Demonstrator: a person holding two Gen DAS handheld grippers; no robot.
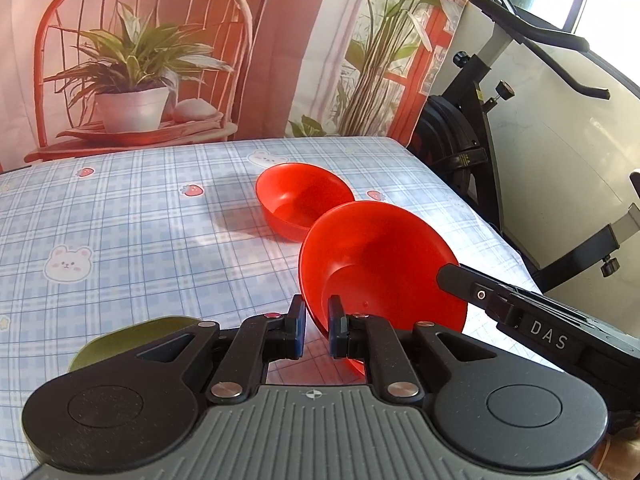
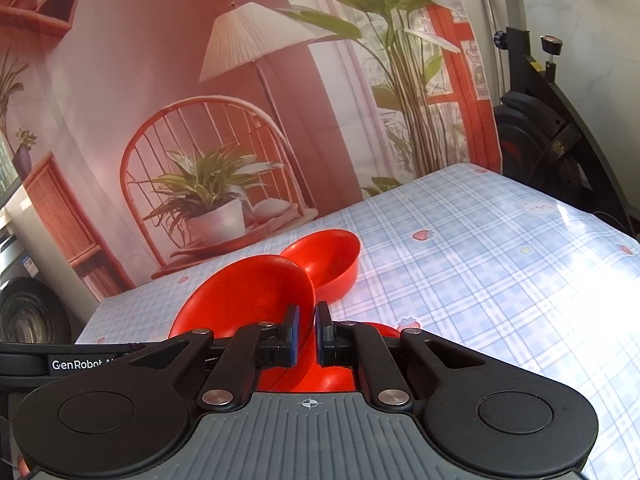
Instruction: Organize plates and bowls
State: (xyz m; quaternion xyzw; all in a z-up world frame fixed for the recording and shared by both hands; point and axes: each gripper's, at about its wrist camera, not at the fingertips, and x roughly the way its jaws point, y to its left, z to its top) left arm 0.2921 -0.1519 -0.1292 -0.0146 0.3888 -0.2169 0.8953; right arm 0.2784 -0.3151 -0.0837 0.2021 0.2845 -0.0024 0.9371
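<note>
A red bowl is held tilted above the checked tablecloth. My left gripper is shut on its near rim, and my right gripper's finger reaches onto its right rim. In the right wrist view my right gripper is shut on the rim of the same red bowl. A second red bowl rests on the table just beyond; it also shows in the right wrist view. A red surface lies under the right gripper; I cannot tell what it is.
A green plate lies partly hidden under my left gripper at the near left. An exercise bike stands past the table's right edge. A printed backdrop hangs behind the table's far edge.
</note>
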